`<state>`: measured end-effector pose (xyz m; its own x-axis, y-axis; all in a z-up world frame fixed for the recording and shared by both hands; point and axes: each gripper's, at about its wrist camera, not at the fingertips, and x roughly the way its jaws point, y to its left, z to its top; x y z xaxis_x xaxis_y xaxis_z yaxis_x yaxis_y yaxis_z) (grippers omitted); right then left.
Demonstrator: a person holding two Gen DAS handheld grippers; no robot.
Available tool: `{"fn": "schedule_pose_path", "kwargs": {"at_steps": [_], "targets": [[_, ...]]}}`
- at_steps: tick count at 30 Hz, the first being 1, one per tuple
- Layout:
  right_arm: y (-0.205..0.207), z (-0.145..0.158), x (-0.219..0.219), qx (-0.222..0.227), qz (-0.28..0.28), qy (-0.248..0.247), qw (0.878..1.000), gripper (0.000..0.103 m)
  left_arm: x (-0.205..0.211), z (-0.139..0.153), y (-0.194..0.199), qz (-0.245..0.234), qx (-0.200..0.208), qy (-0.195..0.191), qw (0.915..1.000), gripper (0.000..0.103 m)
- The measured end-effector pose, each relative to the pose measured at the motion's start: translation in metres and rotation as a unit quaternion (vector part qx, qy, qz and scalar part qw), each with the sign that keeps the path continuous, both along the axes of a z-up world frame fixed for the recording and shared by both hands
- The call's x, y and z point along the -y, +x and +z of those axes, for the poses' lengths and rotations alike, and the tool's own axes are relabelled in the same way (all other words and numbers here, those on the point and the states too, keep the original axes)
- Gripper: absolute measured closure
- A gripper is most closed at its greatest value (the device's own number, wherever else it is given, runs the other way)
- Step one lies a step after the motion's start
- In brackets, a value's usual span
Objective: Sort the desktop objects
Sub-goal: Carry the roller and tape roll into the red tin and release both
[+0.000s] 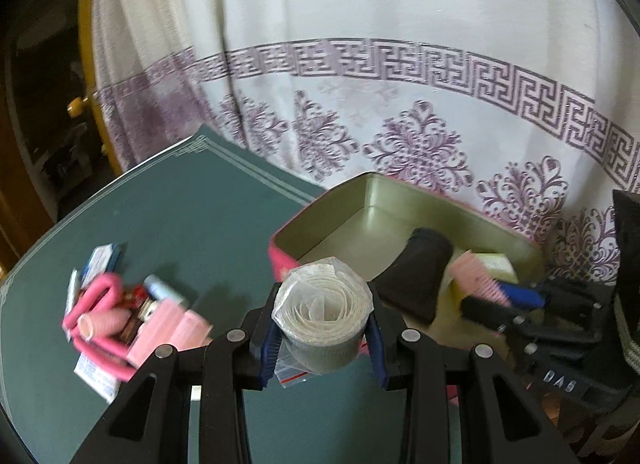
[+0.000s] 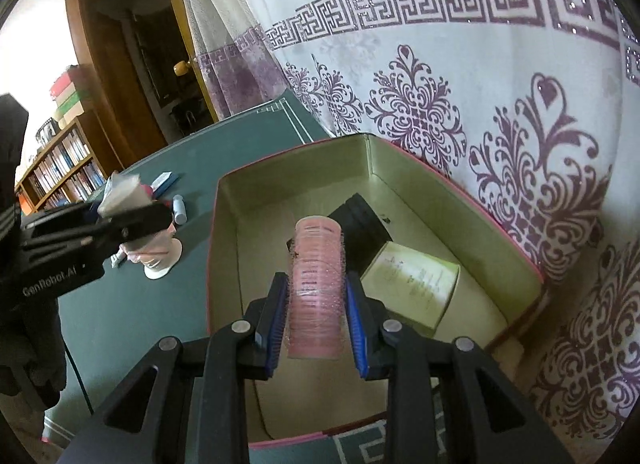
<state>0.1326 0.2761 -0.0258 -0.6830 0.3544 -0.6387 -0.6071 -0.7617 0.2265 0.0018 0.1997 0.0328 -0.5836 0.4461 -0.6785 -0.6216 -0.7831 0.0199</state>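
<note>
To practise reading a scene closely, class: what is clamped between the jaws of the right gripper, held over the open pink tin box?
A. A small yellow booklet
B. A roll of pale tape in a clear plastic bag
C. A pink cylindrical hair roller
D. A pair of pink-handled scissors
C: the right gripper has its blue pads pressed on the pink cylindrical hair roller, above the open pink tin box.

The left gripper point(image 1: 323, 338) pointed forward and downward, its jaws closed partway with both blue pads point(image 1: 269, 348) pressing on a held item. The right gripper point(image 2: 316, 322) was likewise angled downward, jaws set narrow and clamped on an item between its pads point(image 2: 356, 328). Each gripper was visible in the other's view, carried in a dark-gloved hand point(image 2: 28, 292).
</note>
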Motion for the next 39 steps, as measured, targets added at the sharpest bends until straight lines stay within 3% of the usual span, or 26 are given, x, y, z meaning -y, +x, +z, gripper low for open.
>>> {"fn": "schedule_pose_path", "kwargs": {"at_steps": [11, 24, 26, 28, 29, 33, 39], "targets": [[0.004, -0.001, -0.006, -0.006, -0.006, -0.007, 1.000, 0.072, -0.036, -0.004, -0.011, -0.035, 0.023, 0.007, 0.9991, 0.065], [0.005, -0.001, -0.011, -0.008, -0.010, -0.010, 1.000, 0.072, -0.050, -0.009, -0.015, -0.052, 0.031, 0.009, 0.9981, 0.065], [0.005, 0.000, -0.012, -0.008, -0.011, -0.010, 1.000, 0.072, -0.052, -0.010, -0.014, -0.056, 0.033, 0.008, 0.9978, 0.060], [0.006, 0.000, -0.012, -0.011, -0.014, -0.012, 1.000, 0.071, -0.053, -0.010, -0.014, -0.058, 0.037, 0.009, 0.9976, 0.031], [0.007, 0.000, -0.013, -0.013, -0.016, -0.015, 1.000, 0.070, -0.051, -0.009, -0.013, -0.054, 0.036, 0.012, 0.9978, 0.025], [0.010, 0.001, -0.014, -0.018, -0.019, -0.018, 0.999, 0.055, -0.042, -0.004, -0.016, -0.037, 0.033, 0.024, 0.9985, 0.024], [0.008, 0.002, -0.010, -0.018, -0.014, -0.017, 1.000, 0.050, -0.025, -0.004, -0.021, -0.009, 0.038, 0.033, 0.9987, 0.024]]}}
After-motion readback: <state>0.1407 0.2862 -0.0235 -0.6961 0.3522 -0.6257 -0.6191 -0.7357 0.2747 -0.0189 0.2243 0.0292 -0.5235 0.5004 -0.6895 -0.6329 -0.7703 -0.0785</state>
